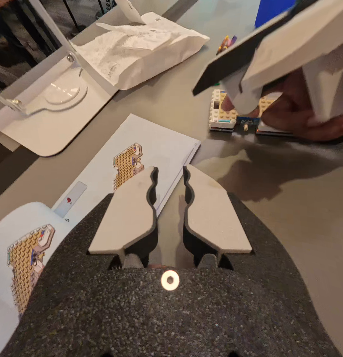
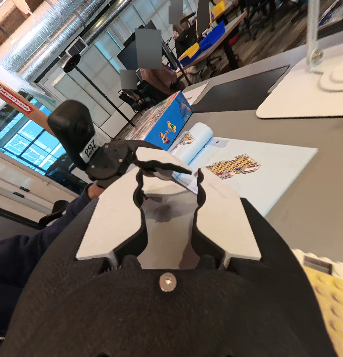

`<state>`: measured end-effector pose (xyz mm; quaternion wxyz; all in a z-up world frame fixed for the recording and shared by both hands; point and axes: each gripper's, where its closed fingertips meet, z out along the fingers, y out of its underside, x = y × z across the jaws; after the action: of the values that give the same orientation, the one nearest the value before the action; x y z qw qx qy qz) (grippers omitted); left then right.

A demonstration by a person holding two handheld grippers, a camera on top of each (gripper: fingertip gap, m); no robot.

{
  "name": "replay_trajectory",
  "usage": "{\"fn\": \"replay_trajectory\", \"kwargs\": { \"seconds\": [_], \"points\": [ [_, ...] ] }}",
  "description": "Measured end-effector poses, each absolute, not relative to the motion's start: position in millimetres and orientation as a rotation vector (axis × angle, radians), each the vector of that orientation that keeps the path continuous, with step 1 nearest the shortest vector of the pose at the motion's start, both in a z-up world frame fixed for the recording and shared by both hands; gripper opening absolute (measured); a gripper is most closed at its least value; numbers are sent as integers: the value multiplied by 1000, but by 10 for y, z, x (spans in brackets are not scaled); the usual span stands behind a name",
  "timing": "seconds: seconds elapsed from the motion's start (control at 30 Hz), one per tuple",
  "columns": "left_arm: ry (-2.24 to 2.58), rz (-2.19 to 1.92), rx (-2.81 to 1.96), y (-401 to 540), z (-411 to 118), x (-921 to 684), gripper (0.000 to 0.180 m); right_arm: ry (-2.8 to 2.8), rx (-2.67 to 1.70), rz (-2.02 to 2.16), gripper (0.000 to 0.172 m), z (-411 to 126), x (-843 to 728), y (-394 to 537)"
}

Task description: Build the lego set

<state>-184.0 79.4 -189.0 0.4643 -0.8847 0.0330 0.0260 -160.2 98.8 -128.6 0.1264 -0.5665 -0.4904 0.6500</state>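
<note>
**Brick model and open booklet on the grey bench, both jaws released**

Brick model [image 1: 224, 110], a low build of tan plates with white edging and a blue piece at its near side, sits on the grey bench [image 1: 263, 231] at the far right of the left wrist view. A hand [image 1: 294, 112] rests over its right half, the fingers lying on the tan studs. Over the same spot hangs the right gripper [image 1: 230, 92], blurred, its white fingers pointing down toward the model.

The left gripper [image 1: 170, 170] hovers above the corner of an open instruction booklet [image 1: 157, 139] that lies flat on the bench. Its jaws are released, with a clear gap and only page and bench showing between the dark pads.

In the right wrist view the right gripper [image 2: 169, 173] also has its jaws parted wide, gripping nothing; the left gripper's fingertips cross just beyond them, above the booklet's near edge. A blue toy box [image 2: 166, 123] stands behind the booklet. A crumpled white paper bag [image 1: 139, 54] lies farther back, beside a white monitor stand [image 1: 41, 119].
</note>
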Motion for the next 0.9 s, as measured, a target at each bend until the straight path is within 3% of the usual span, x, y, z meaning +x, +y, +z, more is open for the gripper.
{"fn": "replay_trajectory", "kwargs": {
  "seconds": [0.33,0.9],
  "points": [
    [254,153,-2275,1236,-2294,-1596,31,-1492,-1607,1631,53,-1403,-1143,1342],
    [241,147,-2306,1361,-2350,-1623,31,-1581,-1603,1589,53,-1539,-1031,1215]
  ]
}}
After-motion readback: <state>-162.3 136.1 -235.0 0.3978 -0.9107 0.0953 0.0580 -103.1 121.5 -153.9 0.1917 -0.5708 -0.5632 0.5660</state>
